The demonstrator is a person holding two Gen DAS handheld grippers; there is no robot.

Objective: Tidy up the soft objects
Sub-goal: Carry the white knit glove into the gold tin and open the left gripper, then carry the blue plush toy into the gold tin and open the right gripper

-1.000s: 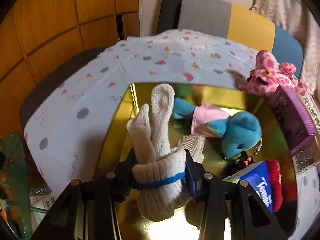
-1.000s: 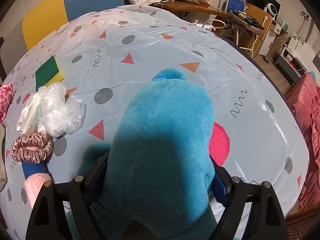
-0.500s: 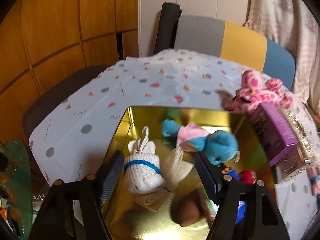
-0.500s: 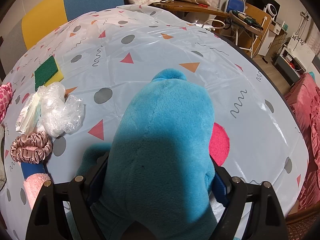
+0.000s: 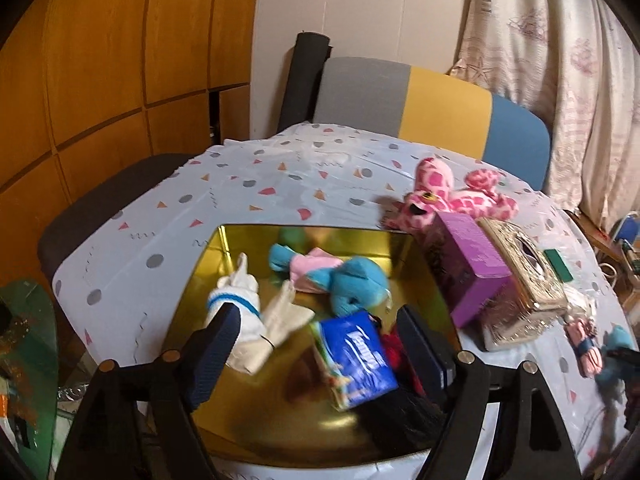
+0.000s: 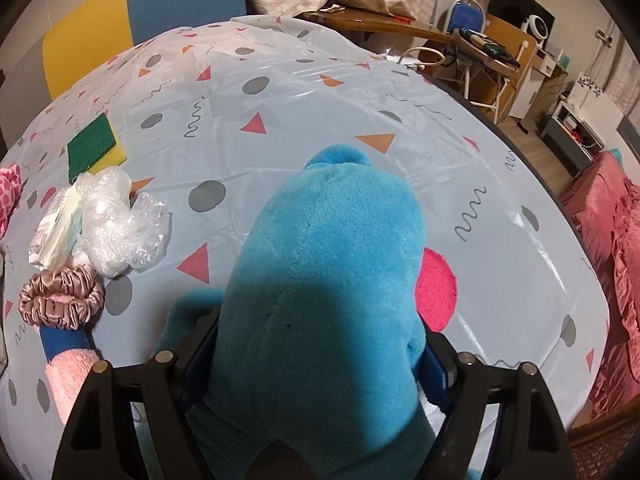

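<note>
In the left wrist view my left gripper (image 5: 316, 340) is open and empty, raised above a gold tin (image 5: 224, 248). In the tin lie white socks with a blue band (image 5: 240, 304), a small blue plush in pink (image 5: 344, 276), a blue tissue pack (image 5: 352, 364) and something red. A pink spotted plush (image 5: 452, 196) lies on the table behind the tin. In the right wrist view my right gripper (image 6: 316, 356) is shut on a large blue plush toy (image 6: 328, 280), which hides the fingertips.
A purple box (image 5: 472, 264) and a silver patterned box (image 5: 524, 280) stand right of the tin. In the right wrist view a green and yellow sponge (image 6: 94, 144), crumpled plastic (image 6: 120, 224), a satin scrunchie (image 6: 60, 300) and a pink towel roll (image 6: 68, 368) lie at left. Chairs stand around the table.
My left gripper let go of the white socks into the tin, opened, and pulled up and back. The right gripper has stayed still with the blue plush.
</note>
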